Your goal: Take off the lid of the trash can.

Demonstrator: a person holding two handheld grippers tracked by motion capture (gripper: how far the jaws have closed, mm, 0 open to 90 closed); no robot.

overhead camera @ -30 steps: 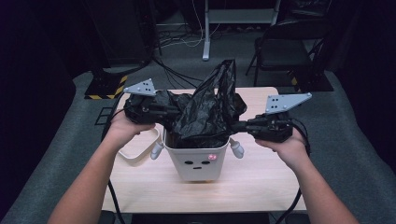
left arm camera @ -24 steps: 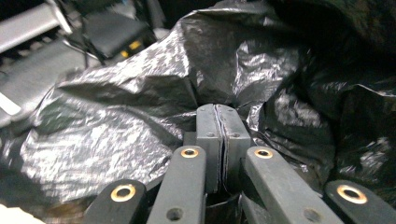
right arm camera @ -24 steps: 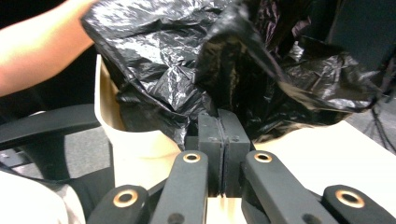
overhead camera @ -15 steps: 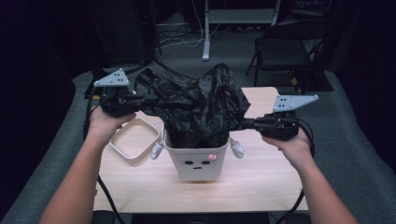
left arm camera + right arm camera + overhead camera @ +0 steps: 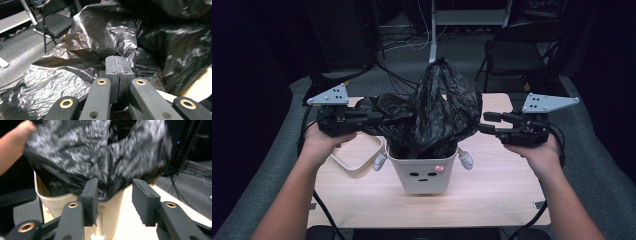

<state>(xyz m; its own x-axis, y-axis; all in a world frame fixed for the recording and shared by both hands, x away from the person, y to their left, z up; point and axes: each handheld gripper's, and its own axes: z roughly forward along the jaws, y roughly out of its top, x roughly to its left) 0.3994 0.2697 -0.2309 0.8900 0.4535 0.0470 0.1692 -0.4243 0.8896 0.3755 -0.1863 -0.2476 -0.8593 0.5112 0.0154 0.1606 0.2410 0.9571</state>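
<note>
A crumpled black plastic bag [image 5: 439,112] rises out of a small white bin [image 5: 424,172] with a face drawn on its front. My left gripper [image 5: 379,119] is shut on the bag's left edge; in the left gripper view the jaws press together on the black film [image 5: 117,72]. My right gripper [image 5: 486,122] stands open just right of the bag, nothing between its jaws. In the right gripper view the bag [image 5: 95,152] and the bin's rim [image 5: 53,201] lie just past its open fingertips [image 5: 115,190].
A white ring-shaped lid [image 5: 357,157] lies on the wooden table [image 5: 492,195] left of the bin. The bin has short white arms [image 5: 464,159] sticking out at each side. A folding chair [image 5: 512,55] and cables stand on the floor beyond the table.
The right gripper has let go of the bag and opened. The left gripper moved back toward the bin with the bag's edge, and the bag stands taller.
</note>
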